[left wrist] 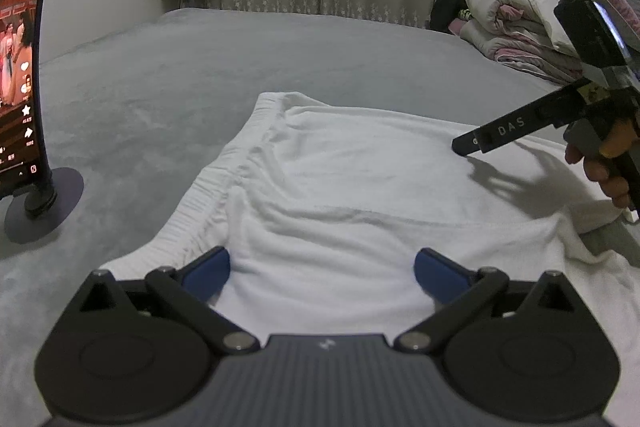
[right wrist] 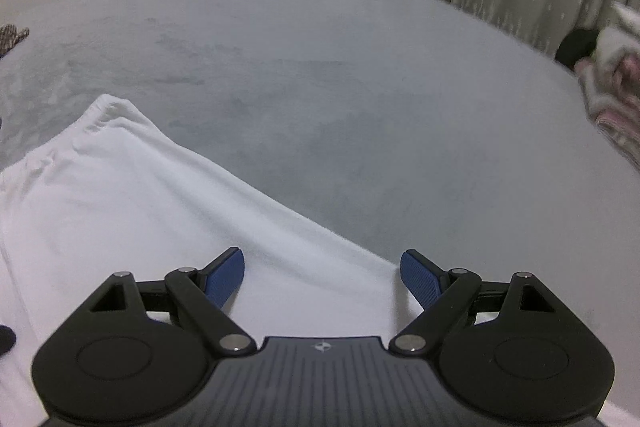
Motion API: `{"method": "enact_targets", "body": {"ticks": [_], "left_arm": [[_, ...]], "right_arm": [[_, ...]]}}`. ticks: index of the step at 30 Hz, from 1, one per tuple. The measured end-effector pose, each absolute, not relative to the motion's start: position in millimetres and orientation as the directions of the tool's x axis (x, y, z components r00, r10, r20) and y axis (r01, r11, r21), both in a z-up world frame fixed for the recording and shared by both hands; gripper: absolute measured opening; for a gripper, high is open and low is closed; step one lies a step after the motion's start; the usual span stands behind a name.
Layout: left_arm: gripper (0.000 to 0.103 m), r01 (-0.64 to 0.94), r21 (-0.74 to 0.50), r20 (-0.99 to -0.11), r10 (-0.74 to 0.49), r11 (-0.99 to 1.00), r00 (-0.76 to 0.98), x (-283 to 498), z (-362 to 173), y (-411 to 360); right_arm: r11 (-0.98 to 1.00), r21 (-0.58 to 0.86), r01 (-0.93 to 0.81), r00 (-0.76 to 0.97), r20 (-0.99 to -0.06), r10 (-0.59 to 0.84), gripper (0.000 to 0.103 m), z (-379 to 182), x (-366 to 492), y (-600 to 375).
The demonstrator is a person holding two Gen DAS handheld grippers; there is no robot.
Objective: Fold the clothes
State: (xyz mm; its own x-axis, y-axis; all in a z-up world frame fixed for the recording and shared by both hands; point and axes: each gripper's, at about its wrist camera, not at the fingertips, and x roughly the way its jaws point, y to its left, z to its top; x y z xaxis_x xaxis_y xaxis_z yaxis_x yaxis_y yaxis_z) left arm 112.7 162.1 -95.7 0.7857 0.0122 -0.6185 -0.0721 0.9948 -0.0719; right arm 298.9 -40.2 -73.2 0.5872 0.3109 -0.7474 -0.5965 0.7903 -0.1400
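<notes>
Left wrist view shows the white, soft cotton garment with a ribbed elastic waistband (left wrist: 360, 187) lying flat on the grey plush bed cover (left wrist: 160, 75), with the left gripper (left wrist: 322, 271) over its near edge, blue-padded jaws spread wide and empty. Right wrist view has the right gripper (right wrist: 322, 277) above the garment's edge, jaws apart, nothing between them. A phone on a round stand (left wrist: 24, 87) sits left.

The right gripper (right wrist: 322, 273) is seen low in the frame, blue pads (right wrist: 224, 277) spread apart (nothing held), over white clothing (right wrist: 140, 187) laid on a grey bed (right wrist: 360, 87).
</notes>
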Motion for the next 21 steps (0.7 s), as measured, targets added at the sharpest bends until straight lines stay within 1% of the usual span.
{"method": "enact_targets", "body": {"ticks": [1,3,4,5,6,8,10,16,21], "left_arm": [[0.103,-0.072,-0.072,-0.619,0.012,0.995,0.785,113,-96,162],[0.103,-0.072,-0.073,-0.619,0.012,0.995,0.785,113,-96,162],[0.103,-0.072,-0.073,-0.619,0.012,0.995,0.785,113,-96,162],[0.103,-0.072,-0.073,-0.620,0.011,0.995,0.785,113,-96,162],[0.103,-0.073,-0.074,-0.620,0.011,0.995,0.785,114,-96,163],[0.103,-0.073,-0.074,-0.620,0.011,0.995,0.784,114,-96,163],[0.103,-0.073,-0.075,-0.621,0.011,0.995,0.784,114,-96,163],[0.103,-0.072,-0.078,-0.622,0.008,0.994,0.783,115,-96,163],[0.103,-0.072,-0.078,-0.622,0.008,0.994,0.783,115,-96,164]], "right_arm": [[0.797,-0.105,-0.594,0.569,-0.755,0.325,0.078,-74,301,-42],[0.795,-0.051,-0.604,0.539,-0.761,0.360,0.056,-74,299,-44],[0.788,-0.046,-0.614,0.532,-0.762,0.369,0.050,-73,297,-43],[0.781,-0.044,-0.623,0.526,-0.763,0.376,0.035,-72,294,-41],[0.774,-0.048,-0.632,0.521,-0.766,0.378,0.018,-70,290,-38],[0.769,-0.081,-0.634,0.533,-0.766,0.359,0.006,-67,283,-33],[0.771,-0.121,-0.625,0.557,-0.762,0.331,0.005,-63,276,-30],[0.807,-0.099,-0.583,0.608,-0.712,0.352,0.004,-37,256,-46],[0.807,-0.093,-0.583,0.638,-0.667,0.384,0.004,-8,232,-50]]}}
